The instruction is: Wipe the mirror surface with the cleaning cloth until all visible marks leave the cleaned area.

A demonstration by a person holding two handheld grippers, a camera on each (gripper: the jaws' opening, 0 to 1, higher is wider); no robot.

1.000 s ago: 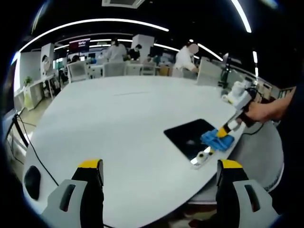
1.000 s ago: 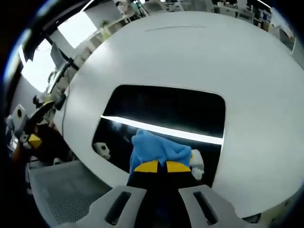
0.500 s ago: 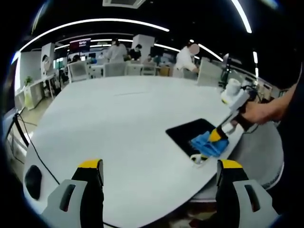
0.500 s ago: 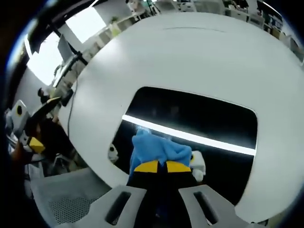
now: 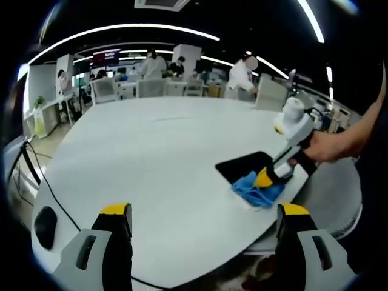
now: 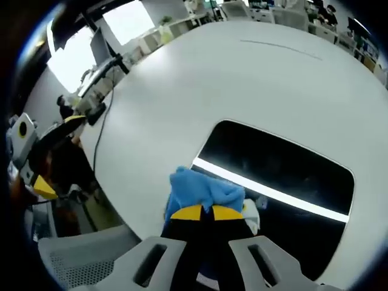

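A wide white desk (image 5: pixel 151 151) stands in an open office with ceiling light strips. The left gripper (image 5: pixel 200 233) hovers with jaws apart, empty. At the desk's right edge lies the dark mirror (image 6: pixel 285 170). The right gripper (image 6: pixel 202 213) clamps the cleaning cloth (image 6: pixel 203 191), soft and light, gripped at its bunched middle, on the mirror's near corner.

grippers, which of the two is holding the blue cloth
The right gripper, with its yellow-tipped jaws shut on the blue cleaning cloth at the mirror edge. The left gripper hangs open over the white table, apart from the mirror.
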